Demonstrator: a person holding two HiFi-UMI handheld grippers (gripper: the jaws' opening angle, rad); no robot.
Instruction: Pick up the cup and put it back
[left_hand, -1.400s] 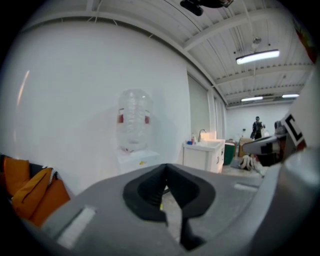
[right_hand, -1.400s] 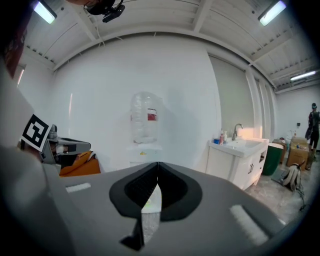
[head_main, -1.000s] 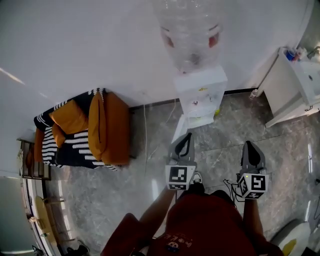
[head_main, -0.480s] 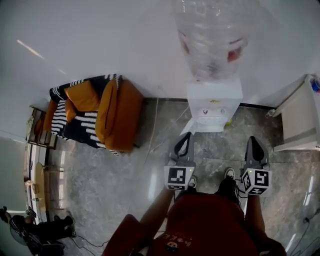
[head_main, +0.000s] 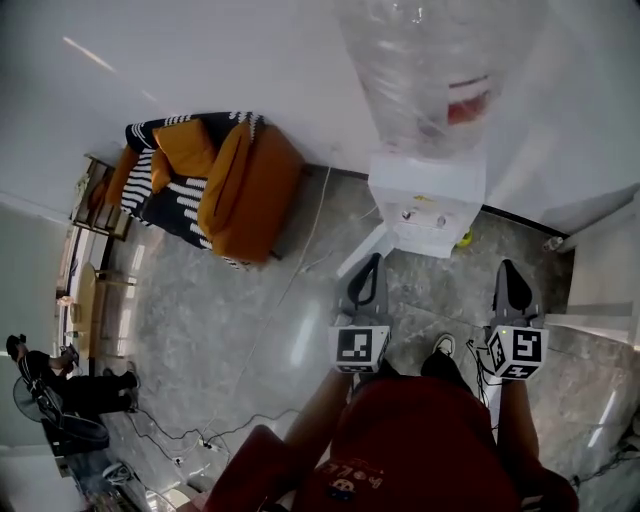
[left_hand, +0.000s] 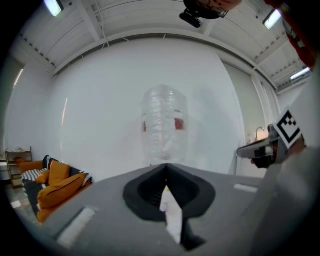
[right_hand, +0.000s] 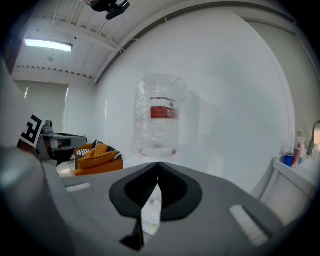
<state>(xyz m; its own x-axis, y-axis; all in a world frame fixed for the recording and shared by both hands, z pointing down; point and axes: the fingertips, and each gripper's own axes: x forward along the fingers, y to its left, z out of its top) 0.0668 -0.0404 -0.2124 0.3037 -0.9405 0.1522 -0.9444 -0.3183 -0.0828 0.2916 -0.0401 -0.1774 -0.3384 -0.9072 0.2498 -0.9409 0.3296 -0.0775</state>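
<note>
Straight ahead of the person (head_main: 420, 440), at the far edge of the grey stone floor (head_main: 250, 340), a white water dispenser (head_main: 426, 200) stands against the wall (head_main: 250, 70) with a big clear bottle (head_main: 440, 70) upside down on top. The left gripper (head_main: 371, 262) is clenched, jaws meeting at the tips with nothing between them; the right gripper (head_main: 509, 268) is clenched the same way and carries nothing. They sit side by side, well apart, near the person's body and short of the dispenser, both pointing toward it. An orange sofa (head_main: 245, 185) stands far off to the left.

The cup shows in no view, so I cannot tell where it stands; it is in neither gripper. I judge the task barely begun: the step in hand is the approach and the search for the cup. To do it well, find the cup first, then pick one gripper and spread its jaws before it gets near, since closed tips would only knock the cup over. Come in level with the jaws around the cup's middle, not its rim, and keep the idle gripper clear of the bottle. Mark the spot the cup leaves, because it goes back there
</note>
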